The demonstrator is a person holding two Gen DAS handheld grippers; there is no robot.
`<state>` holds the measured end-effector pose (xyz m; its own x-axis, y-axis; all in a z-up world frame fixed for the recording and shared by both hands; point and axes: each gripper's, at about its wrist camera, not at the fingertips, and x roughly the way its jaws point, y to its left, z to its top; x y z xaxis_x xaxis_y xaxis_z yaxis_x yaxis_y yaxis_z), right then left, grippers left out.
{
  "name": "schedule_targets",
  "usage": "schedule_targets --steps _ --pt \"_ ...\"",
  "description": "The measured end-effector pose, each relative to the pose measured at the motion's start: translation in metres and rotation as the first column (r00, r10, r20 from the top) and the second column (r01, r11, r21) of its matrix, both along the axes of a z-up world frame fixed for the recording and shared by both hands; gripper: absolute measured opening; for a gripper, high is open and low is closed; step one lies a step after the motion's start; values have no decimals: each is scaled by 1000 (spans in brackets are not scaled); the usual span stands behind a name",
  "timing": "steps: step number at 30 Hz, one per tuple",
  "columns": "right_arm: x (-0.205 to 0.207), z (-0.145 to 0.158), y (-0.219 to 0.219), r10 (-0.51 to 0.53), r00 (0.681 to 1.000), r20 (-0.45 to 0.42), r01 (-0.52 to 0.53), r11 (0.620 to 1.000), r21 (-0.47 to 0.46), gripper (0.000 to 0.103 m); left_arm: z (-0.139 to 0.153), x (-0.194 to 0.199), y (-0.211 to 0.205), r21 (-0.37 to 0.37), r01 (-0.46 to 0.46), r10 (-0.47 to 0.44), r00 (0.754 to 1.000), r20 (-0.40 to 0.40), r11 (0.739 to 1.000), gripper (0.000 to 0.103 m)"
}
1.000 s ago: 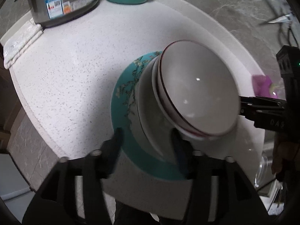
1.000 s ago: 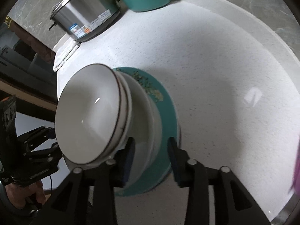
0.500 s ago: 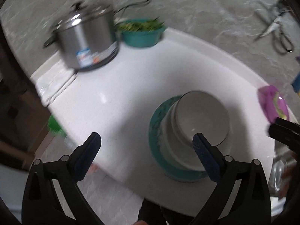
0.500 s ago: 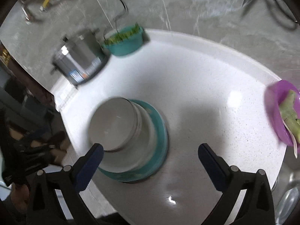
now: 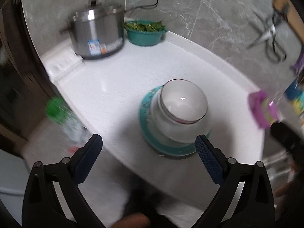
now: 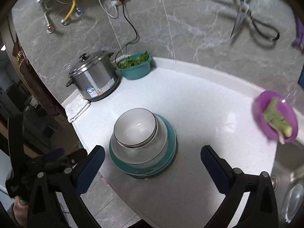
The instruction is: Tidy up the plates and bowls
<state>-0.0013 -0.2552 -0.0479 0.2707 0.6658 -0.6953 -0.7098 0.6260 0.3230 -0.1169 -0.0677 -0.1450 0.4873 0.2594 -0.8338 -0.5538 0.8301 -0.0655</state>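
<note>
A stack of dishes stands near the front edge of the white counter point(image 6: 199, 104). Dark-rimmed white bowls point(image 6: 135, 127) point(image 5: 183, 102) are nested in a wider white bowl point(image 6: 157, 148), which sits on teal plates point(image 6: 172, 142) point(image 5: 148, 142). My left gripper point(image 5: 148, 138) is open wide, above and in front of the stack, touching nothing. My right gripper point(image 6: 152, 149) is also open wide, clear of the stack, with nothing between its fingers. In the right wrist view the left gripper point(image 6: 57, 157) shows at the lower left, off the counter's edge.
A steel pot point(image 6: 94, 77) and a teal basin of greens point(image 6: 134, 65) stand at the back by the wall. A folded cloth point(image 6: 77, 108) lies at the left edge. A purple bowl with vegetables point(image 6: 275, 117) sits at the right, beside a sink point(image 6: 290, 190). Scissors point(image 6: 245, 19) hang on the wall.
Both grippers were closed in at the plates' edge a second ago. They have opened wide and drawn back and up. The stack stays on the counter.
</note>
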Motion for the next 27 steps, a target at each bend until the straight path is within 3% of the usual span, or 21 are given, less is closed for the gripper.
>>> schedule_targets --steps 2,11,16,27 --pt "-7 7 -3 -5 1000 23 5 1000 -1 103 8 -6 -12 47 6 -6 1000 -9 999 99" --pt "-28 33 -20 -121 985 121 119 993 29 103 46 -13 -22 67 75 -80 994 75 995 99" --pt "-36 42 -17 -181 975 127 177 983 42 103 61 -10 -17 90 131 -138 987 84 987 99" --pt "-44 44 -14 -246 962 115 249 968 -11 103 61 -5 -6 72 190 -196 977 83 979 99"
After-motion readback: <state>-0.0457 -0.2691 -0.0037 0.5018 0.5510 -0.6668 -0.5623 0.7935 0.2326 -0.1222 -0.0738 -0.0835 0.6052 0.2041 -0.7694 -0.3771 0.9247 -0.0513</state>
